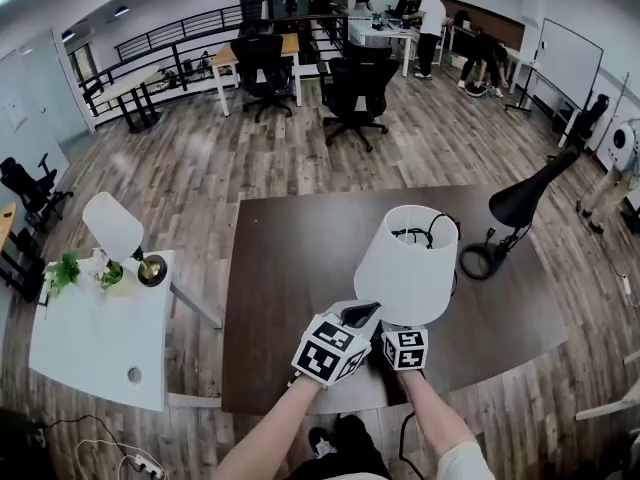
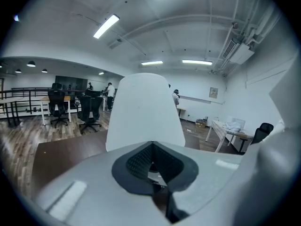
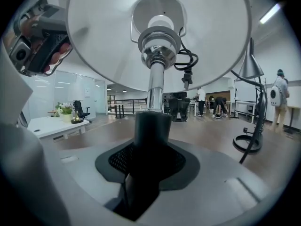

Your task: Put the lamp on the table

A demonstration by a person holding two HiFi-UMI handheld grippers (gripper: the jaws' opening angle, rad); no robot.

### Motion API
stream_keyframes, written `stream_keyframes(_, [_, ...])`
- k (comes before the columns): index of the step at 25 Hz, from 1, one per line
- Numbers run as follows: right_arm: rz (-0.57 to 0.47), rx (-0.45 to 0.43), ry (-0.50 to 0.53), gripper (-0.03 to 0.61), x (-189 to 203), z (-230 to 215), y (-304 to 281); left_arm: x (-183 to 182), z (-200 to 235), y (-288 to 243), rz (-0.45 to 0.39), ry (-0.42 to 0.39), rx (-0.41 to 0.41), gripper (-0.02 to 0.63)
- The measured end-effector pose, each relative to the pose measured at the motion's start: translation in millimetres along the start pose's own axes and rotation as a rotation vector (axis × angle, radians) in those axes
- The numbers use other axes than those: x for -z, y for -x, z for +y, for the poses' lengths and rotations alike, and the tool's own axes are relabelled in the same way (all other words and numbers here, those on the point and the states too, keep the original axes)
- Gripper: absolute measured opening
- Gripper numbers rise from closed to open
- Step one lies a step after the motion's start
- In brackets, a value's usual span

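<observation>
Open office, swivel chairs (image 1: pixel 357 90), desks (image 1: pixel 236 56), whiteboard (image 1: pixel 570 60)

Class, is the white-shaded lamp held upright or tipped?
Upright: the lamp has its stem standing vertically in the right gripper, shade above.

Lamp (image 1: pixel 408 263): white conical shade, wide end down, on a chrome stem (image 3: pixel 155 86) that passes into a thick dark lower shaft. It stands upright, held off the surface, with the fingers of the right gripper (image 3: pixel 151 140) closed on the dark shaft. A black cord (image 3: pixel 186 62) loops beside the socket under the shade. Tabletop (image 1: pixel 300 258): dark brown and rectangular; the lamp hangs over its near edge, right of centre.
</observation>
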State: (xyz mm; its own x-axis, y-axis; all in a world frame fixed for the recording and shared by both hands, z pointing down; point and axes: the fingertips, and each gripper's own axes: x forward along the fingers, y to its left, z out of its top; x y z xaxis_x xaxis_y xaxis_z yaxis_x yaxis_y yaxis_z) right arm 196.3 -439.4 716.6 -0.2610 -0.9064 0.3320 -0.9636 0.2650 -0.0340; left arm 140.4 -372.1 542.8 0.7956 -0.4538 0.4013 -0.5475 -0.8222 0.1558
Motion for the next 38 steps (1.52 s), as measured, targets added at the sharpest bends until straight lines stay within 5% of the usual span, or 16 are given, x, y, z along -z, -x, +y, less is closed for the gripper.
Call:
stream_keyframes(19, [-0.019,-0.041,0.042,0.164,21.6,6.4,-51.7,28.2,41.0,-20.4,0.054,0.019,-0.076,0.002])
stream_keyframes(27, [0.059,-0.084,0.091,0.211,30.1,12.2,-41.6,38.4,23.7,-14.8,0.048,0.07,-0.071,0.002])
stream_keyframes(38, [0.069,-0.047,0.099,0.256,35.3,13.3,-32.5,44.7,5.1,-12.0,0.045,0.024,-0.075,0.002])
